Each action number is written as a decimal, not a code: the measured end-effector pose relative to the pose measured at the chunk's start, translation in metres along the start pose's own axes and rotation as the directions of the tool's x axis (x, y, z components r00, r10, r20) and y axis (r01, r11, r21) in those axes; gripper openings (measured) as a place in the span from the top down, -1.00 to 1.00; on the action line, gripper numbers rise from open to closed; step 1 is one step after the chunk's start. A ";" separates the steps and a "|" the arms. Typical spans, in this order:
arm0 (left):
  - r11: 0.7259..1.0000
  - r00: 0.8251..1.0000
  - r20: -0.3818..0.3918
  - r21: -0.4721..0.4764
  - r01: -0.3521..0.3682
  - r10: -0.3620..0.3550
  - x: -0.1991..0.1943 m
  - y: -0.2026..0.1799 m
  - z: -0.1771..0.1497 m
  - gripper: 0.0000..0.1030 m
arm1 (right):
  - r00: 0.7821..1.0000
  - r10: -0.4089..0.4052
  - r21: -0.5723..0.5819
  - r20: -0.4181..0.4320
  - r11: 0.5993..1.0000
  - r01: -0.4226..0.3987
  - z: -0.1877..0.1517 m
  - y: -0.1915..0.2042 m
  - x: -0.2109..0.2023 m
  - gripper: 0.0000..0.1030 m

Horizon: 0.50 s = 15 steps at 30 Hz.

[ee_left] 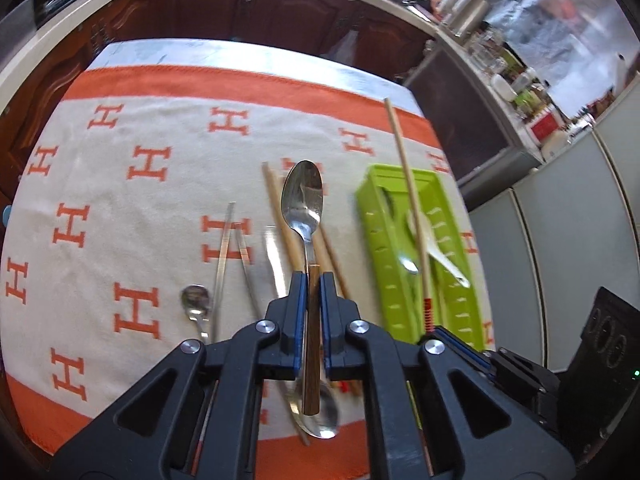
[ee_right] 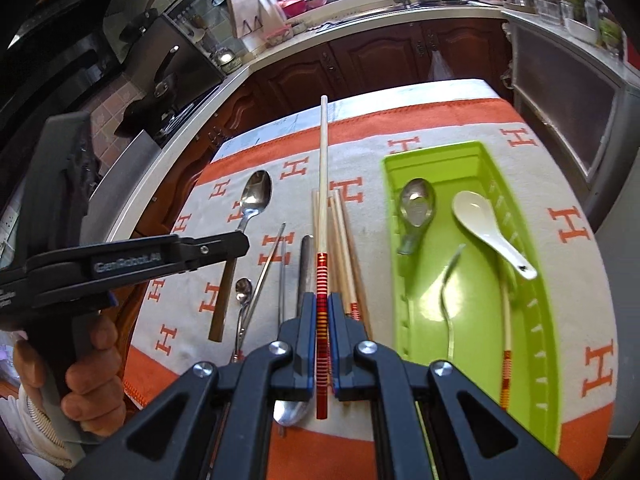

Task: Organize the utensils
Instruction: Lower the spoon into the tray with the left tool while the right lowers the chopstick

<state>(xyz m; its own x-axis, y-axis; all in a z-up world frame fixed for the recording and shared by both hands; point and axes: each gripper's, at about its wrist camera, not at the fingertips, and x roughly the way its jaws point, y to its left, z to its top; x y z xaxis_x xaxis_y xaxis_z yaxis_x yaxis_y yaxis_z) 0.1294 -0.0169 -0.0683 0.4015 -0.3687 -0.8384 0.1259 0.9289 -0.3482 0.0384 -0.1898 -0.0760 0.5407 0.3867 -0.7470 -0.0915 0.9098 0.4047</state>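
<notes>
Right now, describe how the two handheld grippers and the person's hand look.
Both are matte black plastic with angular, cut-out linkage arms joined by round silver pins. The left gripper and right gripper have black fingers lined with blue pads. Seen side-on from the right wrist view, the left one bears white "GenRobot.AI" lettering and a pistol-style handle. The hand shows a white cuff.

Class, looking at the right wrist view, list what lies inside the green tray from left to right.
Inside the green tray: metal soup spoon → fork → white ceramic spoon.
</notes>
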 end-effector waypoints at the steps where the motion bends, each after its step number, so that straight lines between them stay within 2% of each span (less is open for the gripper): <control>1: 1.000 1.000 0.001 0.015 0.007 -0.007 -0.001 -0.009 -0.001 0.91 | 1.000 -0.008 0.008 0.004 1.000 0.008 -0.001 -0.005 -0.004 0.90; 8: 0.994 0.998 -0.034 0.103 0.048 -0.044 0.014 -0.081 -0.010 0.91 | 0.996 -0.091 0.071 -0.002 0.993 0.091 -0.014 -0.046 -0.027 0.90; 15: 0.989 0.993 -0.105 0.132 0.068 -0.055 0.052 -0.122 -0.022 0.91 | 0.986 -0.154 0.075 -0.060 0.984 0.159 -0.028 -0.075 -0.030 0.90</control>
<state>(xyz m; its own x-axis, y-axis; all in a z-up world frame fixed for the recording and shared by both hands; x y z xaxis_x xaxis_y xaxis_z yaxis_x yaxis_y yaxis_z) 0.1156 -0.1499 -0.0790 0.2962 -0.4204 -0.8576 0.2717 0.8979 -0.3463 0.0059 -0.2651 -0.0987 0.4972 0.2499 -0.8309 0.0582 0.9458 0.3194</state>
